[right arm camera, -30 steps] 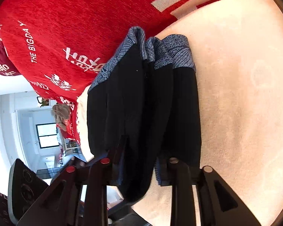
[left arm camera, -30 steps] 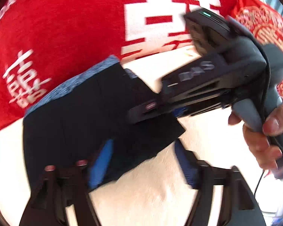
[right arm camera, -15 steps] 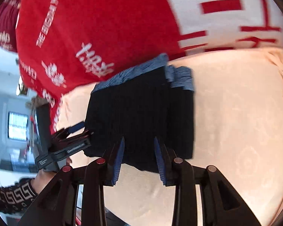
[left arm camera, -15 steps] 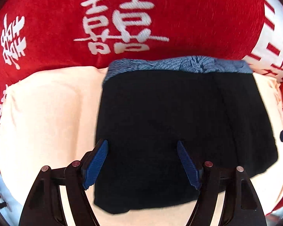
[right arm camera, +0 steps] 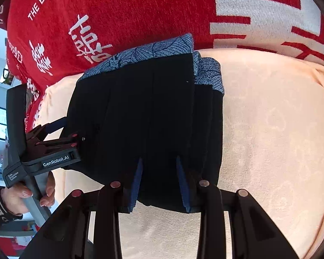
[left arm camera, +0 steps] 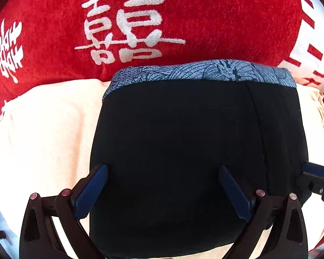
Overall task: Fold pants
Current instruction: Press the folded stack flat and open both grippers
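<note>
Pants (left arm camera: 196, 151): black fabric with a blue leaf-print waistband, lying as one compact folded rectangle on the pale peach cushion (right arm camera: 270, 129). I take the cushion as my landmark. The bundle sits on the cushion's top, waistband edge at the cushion's far side, touching the red plush throw with white characters (left arm camera: 183, 21) that rises behind the cushion.

Progress, my judgement: folding looks almost finished. In the right wrist view I count several stacked layers along one side, edges roughly aligned, and a second strip of waistband peeking out just beside the top one. No loose leg trails onto the cushion. What seems left is a final squaring or pressing, then letting go.

Left gripper (left arm camera: 162, 194): blue-padded fingers spread wide, standing over the bundle's edge at the near side of the cushion, with black fabric filling the gap between them. They pinch nothing. Whether the pads rest on the cloth I cannot tell. The right wrist view shows the same tool (right arm camera: 60, 138) at the bundle's side, held by a hand (right arm camera: 28, 194).

Right gripper (right arm camera: 159, 183): fingers only narrowly apart, reaching over the bundle's near edge. Cloth shows in the gap, but I cannot tell whether the pads clamp a layer. Its tip (left arm camera: 315, 170) shows in the left wrist view, touching or nearly touching the bundle's side.
</note>
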Motion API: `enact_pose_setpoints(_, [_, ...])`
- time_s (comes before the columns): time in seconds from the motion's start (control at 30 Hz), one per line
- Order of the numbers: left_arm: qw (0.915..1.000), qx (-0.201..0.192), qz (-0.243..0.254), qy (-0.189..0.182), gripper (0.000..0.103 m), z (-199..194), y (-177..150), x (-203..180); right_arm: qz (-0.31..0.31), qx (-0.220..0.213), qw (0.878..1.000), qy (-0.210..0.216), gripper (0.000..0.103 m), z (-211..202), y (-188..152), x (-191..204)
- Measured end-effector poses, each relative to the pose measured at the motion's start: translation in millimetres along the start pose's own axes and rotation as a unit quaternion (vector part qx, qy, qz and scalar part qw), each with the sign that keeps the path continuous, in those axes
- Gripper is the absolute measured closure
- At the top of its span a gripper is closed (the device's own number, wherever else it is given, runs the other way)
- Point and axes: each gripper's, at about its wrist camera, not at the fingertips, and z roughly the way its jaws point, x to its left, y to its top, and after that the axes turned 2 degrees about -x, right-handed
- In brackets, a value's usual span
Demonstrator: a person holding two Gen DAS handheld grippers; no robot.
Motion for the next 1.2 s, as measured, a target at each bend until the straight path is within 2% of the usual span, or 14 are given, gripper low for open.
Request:
enact_pose_setpoints(0.07, [1.0, -0.004, 0.0, 0.006, 0.001, 1.1, 0.6, -0.8, 0.004, 0.007, 1.0, -0.008, 0.064, -6.8, -5.5, -6.3])
enact_pose_setpoints(0.1, [0.9999, -0.006, 0.001, 0.01, 0.001, 1.1, 1.0, -1.3, 0.011, 0.013, 1.0, -0.011, 0.054, -8.5, -7.3, -7.7])
enact_pose_setpoints(0.13, [0.9999, -0.004, 0.0, 0.011, 0.001, 2.8, 2.7, -0.2, 0.02, 0.021, 1.0, -0.011, 0.038, -11.0, -10.8, -10.8])
enact_pose_setpoints(0.2, [0.9999, 0.006, -0.007, 0.01, 0.001, -4.0, 2.3, -2.4, 0.04, 0.034, 0.999, -0.006, 0.024, -15.5, -18.4, -17.2])
enact_pose_setpoints(0.33, [0.9986, 0.049, -0.017, 0.001, 0.001, -8.0, 8.8, 1.8, 0.065, 0.039, 0.997, -0.001, 0.02, -24.3, -35.9, -28.2])
enact_pose_setpoints(0.5, [0.9985, 0.048, -0.024, -0.01, 0.001, -34.6, 1.4, 7.2, 0.093, 0.042, 0.995, 0.006, 0.018, -31.1, -49.9, -36.7])
enact_pose_setpoints(0.63, [0.9964, 0.07, -0.039, -0.027, 0.001, -44.7, -8.9, 15.7, 0.103, 0.044, 0.994, 0.01, 0.018, -31.6, -56.2, -38.1])
enact_pose_setpoints(0.77, [0.9968, 0.068, -0.041, -0.008, 0.001, -53.4, -19.0, 20.9, 0.096, 0.043, 0.994, 0.013, 0.018, -32.5, -58.7, -33.1])
enact_pose_setpoints(0.93, [0.9946, 0.091, -0.049, -0.01, 0.001, -54.2, -26.2, 24.8, 0.089, 0.041, 0.995, 0.016, 0.018, -32.0, -58.3, -27.7])
enact_pose_setpoints(1.2, [0.9955, 0.09, -0.03, 0.005, 0.001, -59.3, -31.7, 25.0, 0.097, 0.04, 0.994, 0.012, 0.018, -32.5, -60.4, -26.8])
